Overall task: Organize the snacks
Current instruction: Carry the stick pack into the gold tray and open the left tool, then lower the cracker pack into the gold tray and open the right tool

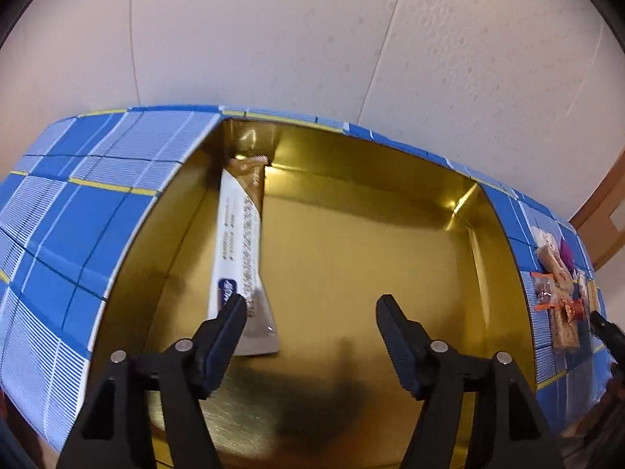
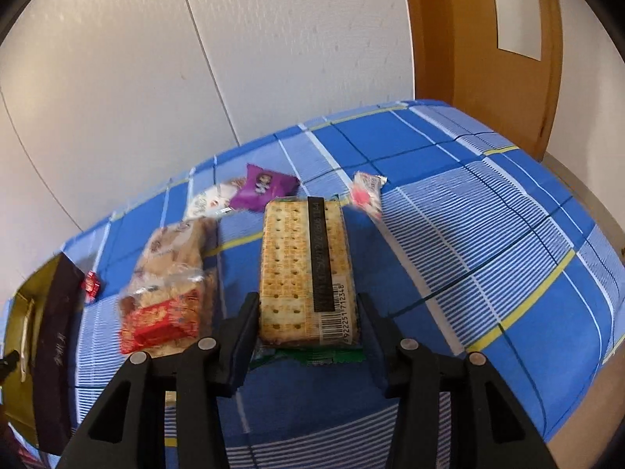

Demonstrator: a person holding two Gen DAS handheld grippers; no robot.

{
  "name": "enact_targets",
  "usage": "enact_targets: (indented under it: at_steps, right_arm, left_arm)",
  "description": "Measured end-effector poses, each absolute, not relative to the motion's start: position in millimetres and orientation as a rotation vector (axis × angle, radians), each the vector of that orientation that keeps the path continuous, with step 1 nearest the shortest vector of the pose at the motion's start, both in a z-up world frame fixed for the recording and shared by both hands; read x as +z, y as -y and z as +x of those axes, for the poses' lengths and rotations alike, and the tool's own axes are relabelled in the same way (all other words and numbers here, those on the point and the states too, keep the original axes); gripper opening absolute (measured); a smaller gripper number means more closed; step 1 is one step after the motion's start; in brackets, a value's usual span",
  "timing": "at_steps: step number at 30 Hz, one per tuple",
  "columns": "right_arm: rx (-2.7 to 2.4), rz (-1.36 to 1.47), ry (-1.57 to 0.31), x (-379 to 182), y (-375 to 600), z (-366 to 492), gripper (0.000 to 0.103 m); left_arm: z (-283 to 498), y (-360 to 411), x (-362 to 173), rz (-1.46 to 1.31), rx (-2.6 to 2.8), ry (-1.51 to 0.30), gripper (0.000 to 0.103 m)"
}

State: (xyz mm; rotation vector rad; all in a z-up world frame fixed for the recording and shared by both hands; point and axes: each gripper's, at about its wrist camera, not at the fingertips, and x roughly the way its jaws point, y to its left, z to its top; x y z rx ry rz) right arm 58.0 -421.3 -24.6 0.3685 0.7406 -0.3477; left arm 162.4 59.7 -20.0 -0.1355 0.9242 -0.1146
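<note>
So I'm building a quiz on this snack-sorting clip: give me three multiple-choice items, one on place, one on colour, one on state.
1. Where does the white snack bar lie?
A. in the gold tin
B. on the cloth
C. on the floor

2. What colour is the packet behind the crackers?
A. green
B. purple
C. yellow

3. What does the right gripper do?
A. hangs free
B. closes on the cracker pack
C. grips the tin

Key: A, the bar rests along the tin's left wall; B, its wrapper is purple; B, both fingers press the pack's sides.

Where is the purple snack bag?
In the right wrist view, the purple snack packet lies on the blue checked cloth, behind the cracker pack, beside a white packet.
</note>
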Motion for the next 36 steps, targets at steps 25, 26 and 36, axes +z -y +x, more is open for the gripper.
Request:
enact_targets:
  at_steps: [25, 26, 36]
  right_arm:
    - [0.254, -0.041, -0.949, 14.6, 93.7, 168.6, 0.049]
    - [0.251, -0.06, -0.962, 9.4, 84.2, 178.7, 0.049]
    - [0.241, -0.029, -1.037, -25.6, 34.4, 243.9, 0.049]
  left_arm:
    - [153.3, -101.1, -13.5, -0.108, -0.006, -0.893, 0.087]
    - [152.4, -101.5, -12.8, -0.104, -0.008, -0.887, 0.087]
    - [149.9, -130.3, 4.1, -0.113, 0.094, -0.812, 0.087]
